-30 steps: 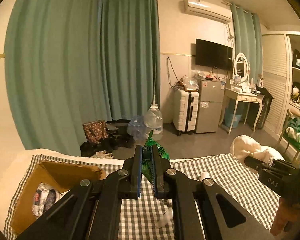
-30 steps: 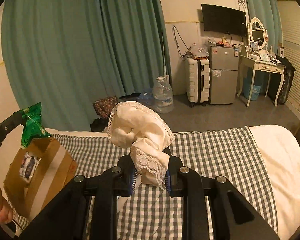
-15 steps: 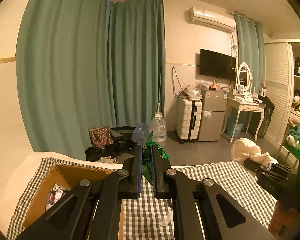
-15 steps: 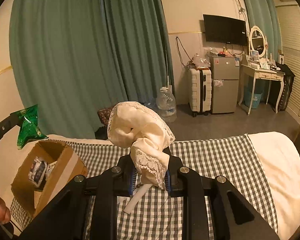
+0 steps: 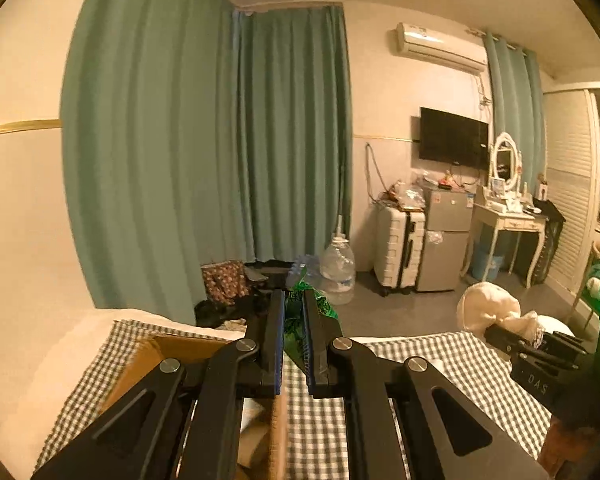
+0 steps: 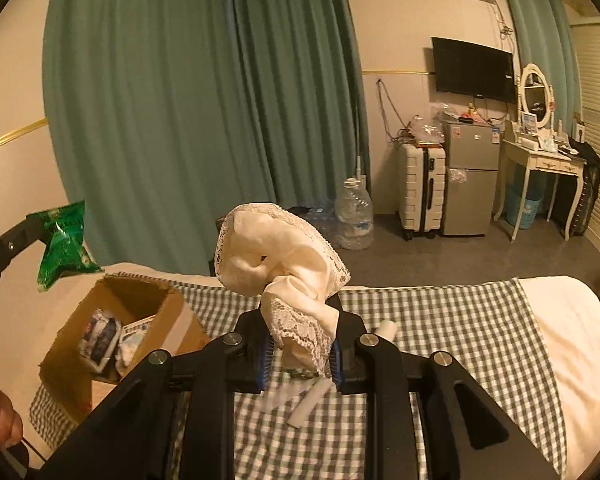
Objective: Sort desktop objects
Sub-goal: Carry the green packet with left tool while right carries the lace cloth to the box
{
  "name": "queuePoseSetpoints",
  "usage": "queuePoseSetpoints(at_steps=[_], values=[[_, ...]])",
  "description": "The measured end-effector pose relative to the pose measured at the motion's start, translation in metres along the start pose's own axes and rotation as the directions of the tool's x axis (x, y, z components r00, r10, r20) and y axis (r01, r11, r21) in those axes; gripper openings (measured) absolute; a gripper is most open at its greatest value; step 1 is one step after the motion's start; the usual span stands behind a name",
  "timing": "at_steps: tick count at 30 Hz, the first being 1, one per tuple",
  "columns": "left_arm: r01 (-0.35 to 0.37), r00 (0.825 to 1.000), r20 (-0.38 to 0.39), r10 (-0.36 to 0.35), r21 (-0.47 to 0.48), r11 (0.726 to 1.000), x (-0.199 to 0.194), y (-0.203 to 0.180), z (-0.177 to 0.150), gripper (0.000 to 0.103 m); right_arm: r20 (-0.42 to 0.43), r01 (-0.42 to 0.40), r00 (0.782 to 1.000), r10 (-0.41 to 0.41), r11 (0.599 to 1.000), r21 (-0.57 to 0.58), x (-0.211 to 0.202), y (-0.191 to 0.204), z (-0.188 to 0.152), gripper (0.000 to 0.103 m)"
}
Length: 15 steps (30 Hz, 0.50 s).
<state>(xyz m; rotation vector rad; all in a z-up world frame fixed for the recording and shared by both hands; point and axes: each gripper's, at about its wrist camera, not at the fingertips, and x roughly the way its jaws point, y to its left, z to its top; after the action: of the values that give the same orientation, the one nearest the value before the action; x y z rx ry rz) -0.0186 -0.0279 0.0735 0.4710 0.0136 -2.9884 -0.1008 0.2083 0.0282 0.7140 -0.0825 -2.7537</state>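
A: Where are the things you sort at this moment?

B: The green snack packet point(image 6: 62, 242) is in the air, pinched at its top in your left hand-held gripper point(image 5: 293, 312), above the far-left side of the cardboard box point(image 6: 112, 320). The cream lace-trimmed cloth point(image 6: 284, 268) stands bunched in your right hand-held gripper point(image 6: 298, 354), over the checked cloth point(image 6: 440, 320) that covers the bed.

A: What can go wrong from here?

B: I think the packet may miss the box. From the right wrist view it hangs near the box's far edge, not over the middle, so if you release now it can fall outside. Also the lace cloth is soft; its loose end can slip out, or catch on the box wall when you bring it over.

A: How do the grippers stand?

B: Your left one is nearly closed, with only a narrow gap, and the packet is clamped in it. Your right one is a little wider, closed on the lower folds of the cloth. Under it, some white pieces point(image 6: 312, 402) lie on the checked cloth; I cannot tell what they are. Inside the box there are already some wrapped packets point(image 6: 100, 338).
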Motion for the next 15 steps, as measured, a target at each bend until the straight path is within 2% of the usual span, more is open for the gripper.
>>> queuePoseSetpoints(at_steps=[9, 15], values=[[-0.080, 0.997, -0.018, 0.079, -0.012, 0.997, 0.001, 0.039, -0.002, 0.008, -0.010, -0.056, 0.998, 0.055, 0.998, -0.030, 0.009, 0.044, -0.002, 0.022], [-0.114, 0.993, -0.019, 0.114, 0.044, 0.993, 0.001, 0.048, -0.002, 0.008, -0.014, -0.097, 0.995, 0.096, 0.994, -0.050, 0.013, 0.076, 0.000, 0.022]])
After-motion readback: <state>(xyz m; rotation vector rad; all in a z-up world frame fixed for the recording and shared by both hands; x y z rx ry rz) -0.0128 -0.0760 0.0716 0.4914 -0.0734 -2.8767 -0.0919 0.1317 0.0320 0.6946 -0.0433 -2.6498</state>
